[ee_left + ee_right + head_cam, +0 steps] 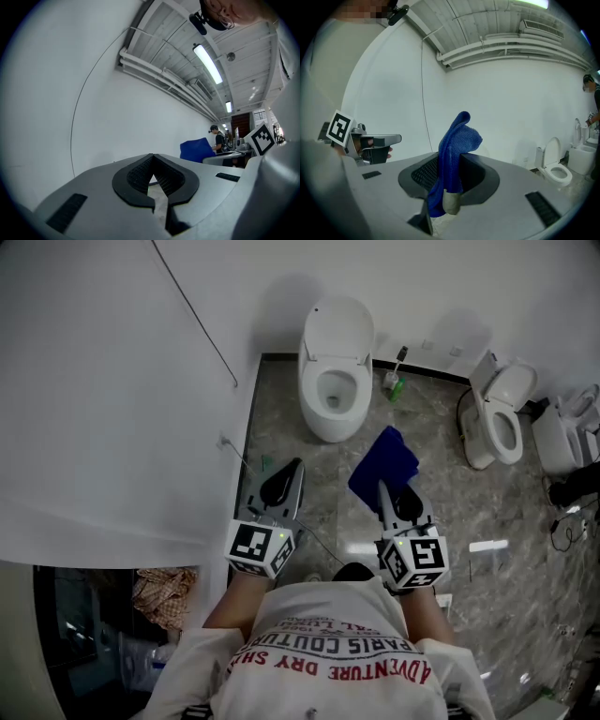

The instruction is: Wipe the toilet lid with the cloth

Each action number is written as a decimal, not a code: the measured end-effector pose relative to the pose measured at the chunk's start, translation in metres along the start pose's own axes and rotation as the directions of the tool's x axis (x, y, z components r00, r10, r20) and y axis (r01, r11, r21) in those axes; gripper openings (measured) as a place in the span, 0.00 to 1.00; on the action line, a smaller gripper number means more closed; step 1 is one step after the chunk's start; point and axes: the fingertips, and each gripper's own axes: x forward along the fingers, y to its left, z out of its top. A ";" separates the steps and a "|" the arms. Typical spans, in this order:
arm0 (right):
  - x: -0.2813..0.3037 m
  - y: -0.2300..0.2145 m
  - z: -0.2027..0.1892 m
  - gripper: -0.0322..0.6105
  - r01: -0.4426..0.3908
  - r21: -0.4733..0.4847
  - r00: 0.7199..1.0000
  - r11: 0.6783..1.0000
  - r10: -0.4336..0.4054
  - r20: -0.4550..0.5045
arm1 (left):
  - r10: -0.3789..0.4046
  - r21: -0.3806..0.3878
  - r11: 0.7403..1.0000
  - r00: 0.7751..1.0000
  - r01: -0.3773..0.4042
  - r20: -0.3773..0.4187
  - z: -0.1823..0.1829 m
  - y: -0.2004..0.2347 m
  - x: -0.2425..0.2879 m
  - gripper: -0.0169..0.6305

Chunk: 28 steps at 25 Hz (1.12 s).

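Note:
A white toilet (332, 381) stands at the far end of the floor, its lid (338, 326) raised against the wall. The blue cloth (384, 463) hangs from my right gripper (382, 487), well short of the toilet. In the right gripper view the jaws of the right gripper (449, 183) are shut on the cloth (458, 143), which bunches up above them. My left gripper (294, 467) is held level beside it, to the left. Its jaws (153, 177) are shut with nothing between them. The cloth (197, 149) also shows at the right of the left gripper view.
A white partition wall (112, 390) runs close along the left. A second toilet (500, 415) with its lid up stands at the right, with another white fixture (565, 432) beyond it. A green item (395, 384) sits by the first toilet's base. Cables (565, 531) lie on the floor.

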 end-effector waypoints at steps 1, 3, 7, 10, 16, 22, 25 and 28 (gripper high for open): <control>0.004 -0.002 -0.003 0.22 0.001 0.009 1.000 1.000 -0.001 -0.013 | 0.009 -0.006 1.000 1.000 -0.009 -0.007 -0.003 0.006 0.001 0.03; 0.014 -0.006 -0.008 0.22 0.002 0.024 1.000 1.000 -0.001 -0.031 | 0.026 -0.023 0.999 0.999 -0.027 -0.021 -0.010 0.016 0.005 0.03; 0.041 -0.017 -0.013 0.22 -0.007 0.052 0.999 0.999 0.009 -0.041 | 0.042 -0.035 0.998 0.998 -0.044 -0.044 -0.020 0.032 0.020 0.03; 0.071 -0.031 -0.018 0.22 -0.029 0.062 0.998 0.998 0.032 -0.047 | 0.059 -0.027 0.998 0.996 -0.061 -0.061 -0.028 0.043 0.042 0.03; 0.162 -0.083 -0.017 0.22 -0.075 0.086 0.995 0.993 0.080 -0.054 | 0.129 -0.035 0.991 0.988 -0.133 -0.088 -0.038 0.088 0.123 0.03; 0.266 -0.160 0.008 0.22 -0.113 0.112 0.993 0.987 0.117 -0.032 | 0.150 -0.055 0.986 0.985 -0.155 -0.088 -0.027 0.125 0.242 0.03; 0.312 -0.197 0.017 0.22 -0.117 0.110 0.992 0.987 0.121 -0.034 | 0.155 -0.065 0.985 0.983 -0.161 -0.094 -0.026 0.143 0.299 0.03; 0.350 -0.229 0.019 0.22 -0.107 0.105 0.992 0.989 0.113 -0.051 | 0.159 -0.068 0.984 0.981 -0.167 -0.108 -0.028 0.159 0.344 0.03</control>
